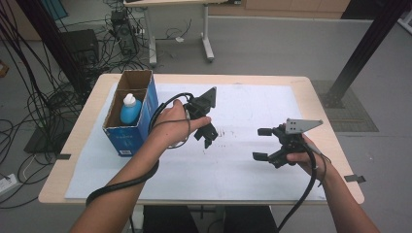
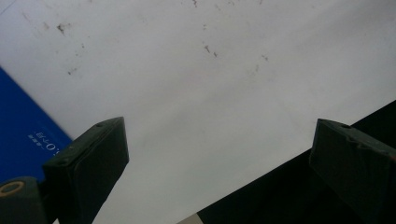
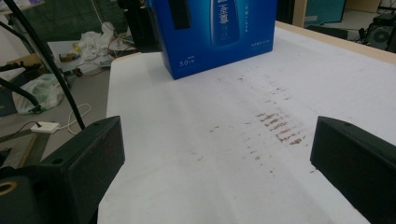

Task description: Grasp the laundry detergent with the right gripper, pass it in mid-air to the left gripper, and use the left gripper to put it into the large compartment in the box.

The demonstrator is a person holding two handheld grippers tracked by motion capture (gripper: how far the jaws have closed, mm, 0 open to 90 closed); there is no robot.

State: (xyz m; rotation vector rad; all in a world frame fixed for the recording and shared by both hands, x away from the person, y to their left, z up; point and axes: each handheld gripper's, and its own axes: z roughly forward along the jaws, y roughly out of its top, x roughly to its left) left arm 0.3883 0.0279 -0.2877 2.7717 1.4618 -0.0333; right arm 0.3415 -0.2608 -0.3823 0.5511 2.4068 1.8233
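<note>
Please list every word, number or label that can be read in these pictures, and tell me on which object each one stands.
"5.0": small white print, low on the blue box, in the right gripper view; the mark after it is too small to read.
Tall white characters on the darker panel of that box: blurred, not readable.
White print on the blue box in the left gripper view: too blurred.
Bottle in the box: no readable label.

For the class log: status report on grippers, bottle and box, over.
Left gripper open, empty, beside the blue box. Right gripper open, empty, over the white sheet. Blue bottle upright in the box's near compartment. Nothing in the way.
</note>
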